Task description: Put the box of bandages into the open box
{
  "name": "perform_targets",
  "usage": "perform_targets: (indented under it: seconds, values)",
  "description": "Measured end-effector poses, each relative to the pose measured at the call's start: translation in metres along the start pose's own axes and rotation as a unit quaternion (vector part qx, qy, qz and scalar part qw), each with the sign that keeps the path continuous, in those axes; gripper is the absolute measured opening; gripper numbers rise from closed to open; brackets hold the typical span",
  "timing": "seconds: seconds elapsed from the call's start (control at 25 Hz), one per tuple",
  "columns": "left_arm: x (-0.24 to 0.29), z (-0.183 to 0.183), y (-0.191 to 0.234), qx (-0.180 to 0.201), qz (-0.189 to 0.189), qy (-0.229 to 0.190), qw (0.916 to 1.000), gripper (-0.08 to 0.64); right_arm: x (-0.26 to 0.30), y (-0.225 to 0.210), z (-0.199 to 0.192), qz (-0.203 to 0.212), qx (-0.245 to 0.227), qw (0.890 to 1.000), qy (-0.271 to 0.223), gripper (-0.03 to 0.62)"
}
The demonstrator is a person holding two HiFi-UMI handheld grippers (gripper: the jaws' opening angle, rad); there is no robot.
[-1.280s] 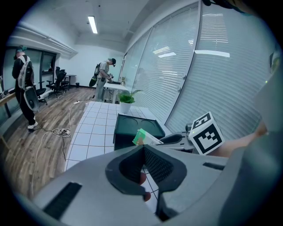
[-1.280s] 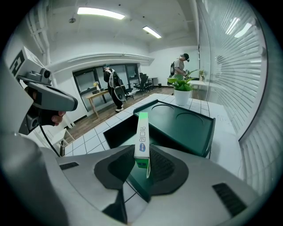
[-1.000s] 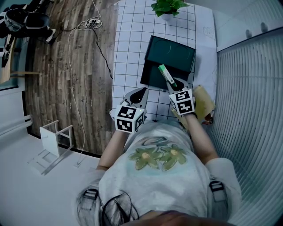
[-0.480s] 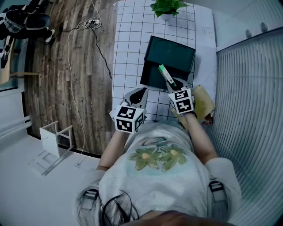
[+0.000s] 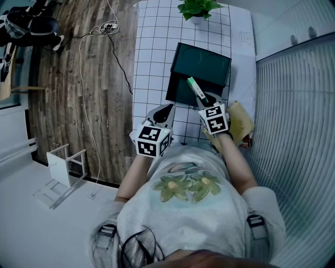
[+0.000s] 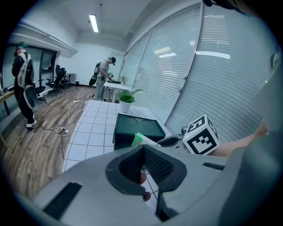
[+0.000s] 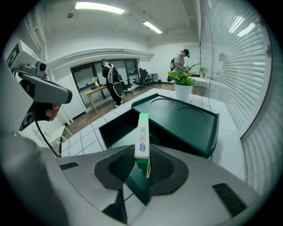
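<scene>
Right gripper view first: shows the right gripper (image 7: 142,155) pinching the box of bandages (image 7: 142,132) by its near end, pads pressed on both broad sides. Slim and white, with a green far end; grey print down the narrow face and a blue oval badge under it (both too small to read). Held over the near part of the open box (image 7: 116,128), dark green, its lid (image 7: 185,117) tilted up along the far side with two round dents pressed in. Touching the rim or just above it: cannot tell.

Left gripper view: left gripper (image 6: 144,148) with jaws pressed together at the tips, empty, a fingertip showing through the gap behind the pads. Marker cubes on both tools printed only with black-and-white squares.

Head view: places everything on a white table (image 5: 152,52) ruled in a black grid. Potted plant (image 5: 199,8) at the far end, well beyond the lid. Brown packet (image 5: 242,121) at the table's right edge, just beside the right wrist and partly covered by it. Faint scribble on the plain white strip to the right, unreadable. Cable (image 5: 86,78) snaking over the wooden floor (image 5: 63,94) to the left, a white frame (image 5: 65,162) standing near it.
</scene>
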State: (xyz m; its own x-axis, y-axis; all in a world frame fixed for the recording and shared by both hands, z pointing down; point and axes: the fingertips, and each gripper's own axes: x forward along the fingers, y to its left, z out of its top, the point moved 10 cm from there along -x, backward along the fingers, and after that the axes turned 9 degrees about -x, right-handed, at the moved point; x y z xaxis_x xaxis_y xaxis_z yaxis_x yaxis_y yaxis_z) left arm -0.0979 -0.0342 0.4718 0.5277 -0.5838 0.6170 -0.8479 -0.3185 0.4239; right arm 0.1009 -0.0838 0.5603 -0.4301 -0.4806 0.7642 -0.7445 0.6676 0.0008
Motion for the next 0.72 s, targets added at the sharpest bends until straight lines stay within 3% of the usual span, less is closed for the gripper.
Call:
perform_targets:
  seconds: [0.72]
  values:
    - [0.0019,-0.0005,0.0015,-0.002,0.0,0.001,1.0,0.008,0.0068,0.0018,-0.0006,0.005,-0.011,1.0,0.008,0.095]
